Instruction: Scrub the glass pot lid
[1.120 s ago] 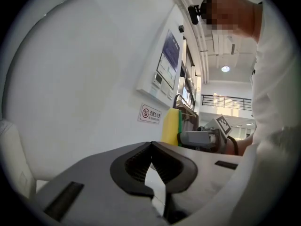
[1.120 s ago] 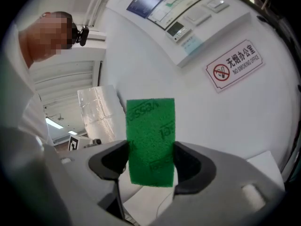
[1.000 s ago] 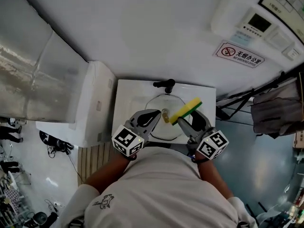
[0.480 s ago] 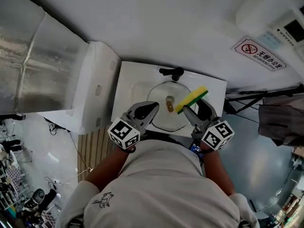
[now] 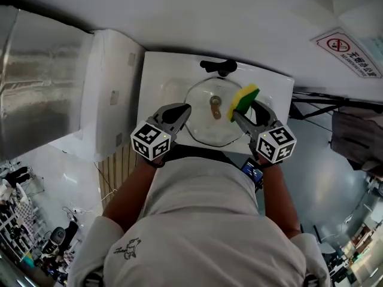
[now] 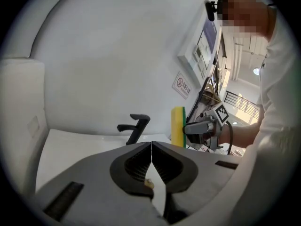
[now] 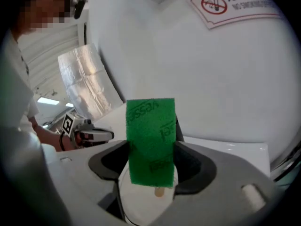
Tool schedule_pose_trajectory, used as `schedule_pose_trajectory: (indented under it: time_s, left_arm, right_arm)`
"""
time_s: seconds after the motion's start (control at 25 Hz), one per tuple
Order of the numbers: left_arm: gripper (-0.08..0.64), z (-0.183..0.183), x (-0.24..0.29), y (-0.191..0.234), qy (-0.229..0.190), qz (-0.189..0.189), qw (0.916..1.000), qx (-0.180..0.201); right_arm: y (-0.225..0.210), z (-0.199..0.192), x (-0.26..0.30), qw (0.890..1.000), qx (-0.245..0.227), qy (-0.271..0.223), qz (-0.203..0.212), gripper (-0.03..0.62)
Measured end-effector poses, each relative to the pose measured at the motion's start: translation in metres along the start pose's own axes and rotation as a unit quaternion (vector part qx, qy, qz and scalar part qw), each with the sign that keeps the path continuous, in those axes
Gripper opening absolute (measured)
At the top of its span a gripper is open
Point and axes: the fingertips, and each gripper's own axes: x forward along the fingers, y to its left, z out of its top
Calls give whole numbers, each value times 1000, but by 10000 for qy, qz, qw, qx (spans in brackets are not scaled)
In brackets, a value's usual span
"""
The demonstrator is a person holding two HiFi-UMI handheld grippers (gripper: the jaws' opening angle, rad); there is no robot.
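Right tongs (image 5: 240, 116) pinching green sponge (image 7: 150, 135), left tongs (image 6: 151, 149) pressed together, glass pot lid (image 5: 209, 133) beneath, NO SMOKING sign (image 7: 235, 4)

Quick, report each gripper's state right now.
Left gripper: shut, holding nothing.
Right gripper: shut on the sponge.

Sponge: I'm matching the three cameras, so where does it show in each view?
Head view: the sponge is right of centre, held in the right gripper over the glass pot lid.
Left gripper view: right of centre, upright, beside the black faucet.
Right gripper view: centre, green face toward the camera, clamped between the jaws.
Shared landmark: the white sink.
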Motion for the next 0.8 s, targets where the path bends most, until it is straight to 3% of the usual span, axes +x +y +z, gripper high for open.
schedule_pose_trajectory:
  time_s: [0.28,0.44,0.8]
  left_arm:
    - [42,-64,10,57,674,205,9963,-486]
    - [88,-100,19,76,1147,43,9894,-891]
    - [137,-151,30,107,1675,28,9757,-1413]
  right_arm:
    - [-30,-47,42,9968,-157,757,-216,295]
    - [-44,-73,60,9926,-196,1151,-336,295]
    - [-74,-121,94,9730,-560,2118,-719,295]
